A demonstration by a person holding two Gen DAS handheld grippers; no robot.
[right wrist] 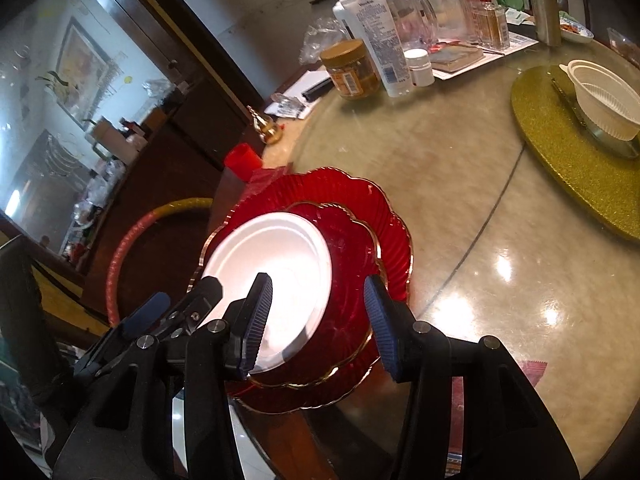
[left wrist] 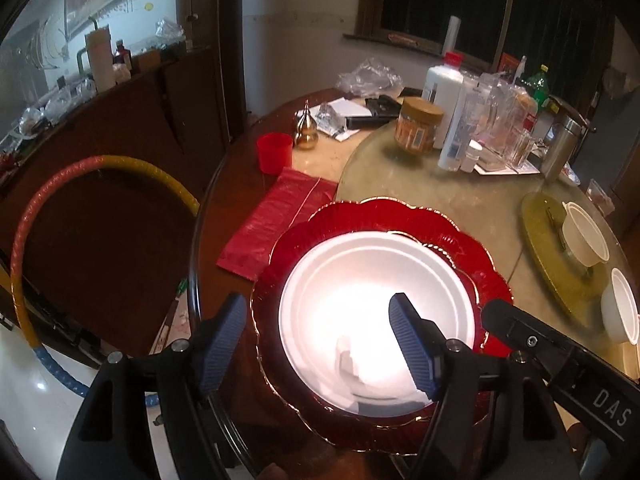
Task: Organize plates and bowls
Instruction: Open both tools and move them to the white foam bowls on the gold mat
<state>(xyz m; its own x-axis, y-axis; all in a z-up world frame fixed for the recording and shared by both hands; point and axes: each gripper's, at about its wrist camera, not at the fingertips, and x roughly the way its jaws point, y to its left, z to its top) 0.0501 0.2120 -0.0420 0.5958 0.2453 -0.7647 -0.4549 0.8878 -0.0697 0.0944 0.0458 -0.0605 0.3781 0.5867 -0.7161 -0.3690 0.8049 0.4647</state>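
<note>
Stacked by size at the near edge of the round table: large red scalloped plate beneath, smaller red plate next, white foam plate topmost, apparently nested to save space. Poised just above, left gripper and right gripper, fingers spread, pinching nothing. Waiting well apart on a gold mat, a white bowl.

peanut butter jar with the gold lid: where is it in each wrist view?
Left wrist: jar upper centre-right, just left of the white bottle.
Right wrist: jar upper centre, again left of the white bottle.
Shared landmark: the red-capped white bottle beside it.
</note>
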